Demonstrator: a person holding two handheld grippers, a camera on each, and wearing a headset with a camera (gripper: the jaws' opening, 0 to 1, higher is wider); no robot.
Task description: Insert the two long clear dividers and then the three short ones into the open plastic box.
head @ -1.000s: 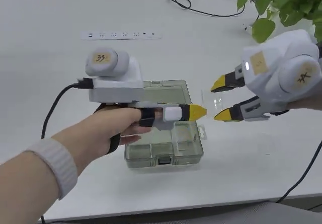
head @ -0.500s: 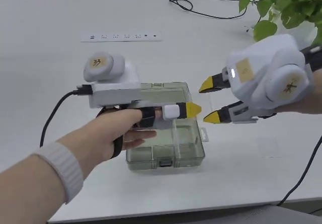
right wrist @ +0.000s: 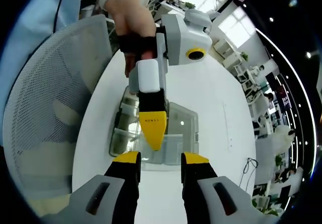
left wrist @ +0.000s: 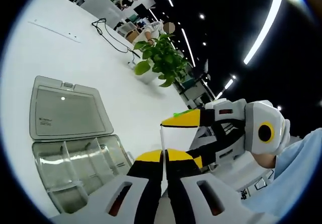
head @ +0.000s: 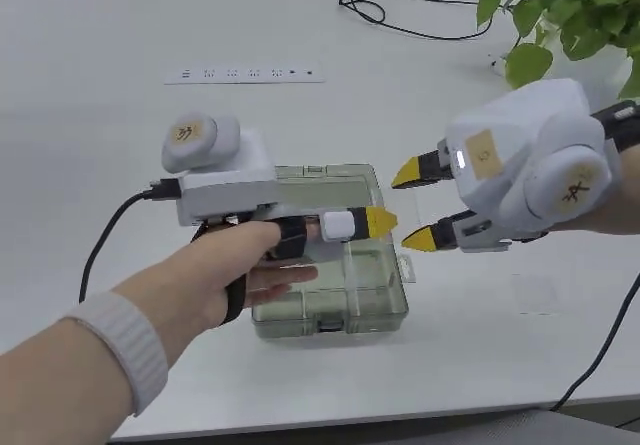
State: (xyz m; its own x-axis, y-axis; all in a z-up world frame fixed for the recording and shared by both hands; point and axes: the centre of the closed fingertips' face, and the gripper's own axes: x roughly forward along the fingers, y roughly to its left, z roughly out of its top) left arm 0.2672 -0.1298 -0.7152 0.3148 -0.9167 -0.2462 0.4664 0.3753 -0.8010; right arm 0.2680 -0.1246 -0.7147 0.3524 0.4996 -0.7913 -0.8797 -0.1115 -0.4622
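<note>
My left tool point(head: 385, 222) is pressed together on a thin clear divider point(left wrist: 161, 136), which stands edge-on just ahead of its tips. My right tool point(head: 410, 207) faces it, spread, with one yellow tip on either side of the sheet; I cannot tell whether they touch it. Under my left tool lies the open plastic box point(head: 330, 310), smoky-clear, with its lid point(head: 330, 178) flat behind and clear walls inside. Bare tabletop point(head: 480, 305) lies below the right tool.

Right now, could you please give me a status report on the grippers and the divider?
Left gripper shut on thin clear plastic divider. Right gripper open, fingers either side of it. Open clear plastic box below. No obstruction seen.
</note>
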